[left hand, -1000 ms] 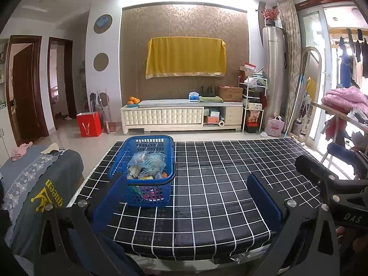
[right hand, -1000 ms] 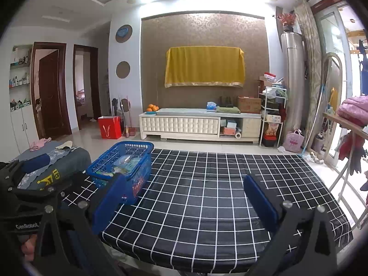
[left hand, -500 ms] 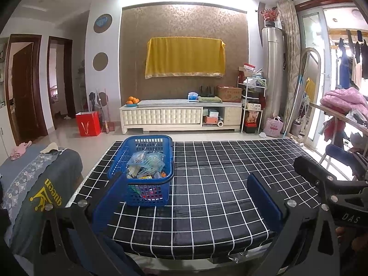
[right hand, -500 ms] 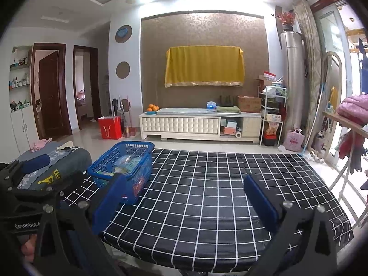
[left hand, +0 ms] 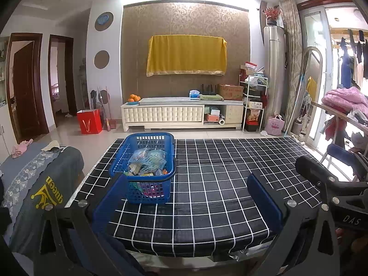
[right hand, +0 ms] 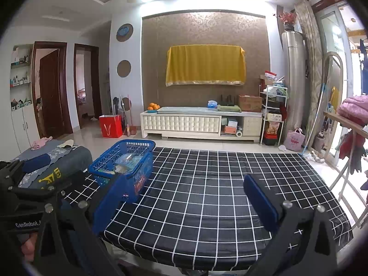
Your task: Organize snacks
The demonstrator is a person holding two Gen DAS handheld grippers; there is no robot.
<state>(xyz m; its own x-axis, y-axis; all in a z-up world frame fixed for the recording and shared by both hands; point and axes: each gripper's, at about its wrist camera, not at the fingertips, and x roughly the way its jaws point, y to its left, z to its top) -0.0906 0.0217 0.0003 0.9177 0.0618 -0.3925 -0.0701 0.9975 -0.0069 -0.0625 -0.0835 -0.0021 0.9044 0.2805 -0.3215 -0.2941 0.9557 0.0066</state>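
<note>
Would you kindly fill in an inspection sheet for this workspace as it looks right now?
Surface: table under a black cloth with a white grid, bare beyond the basket.
Job's things: blue basket at the table's left, holding wrapped snacks.
Clutter: nothing seen on the table.
Grippers: left gripper and right gripper both open, empty, at the near edge.
Cables: nothing seen.
Surroundings: sofa at left, cabinet with oranges, red bag.

The basket [left hand: 142,168] stands on the tabletop [left hand: 218,184], left of centre in the frame, with the snacks [left hand: 147,163] inside it. A cabinet [left hand: 181,115] sits behind, across the upper middle; a sofa [left hand: 41,177] lies lower left.
</note>
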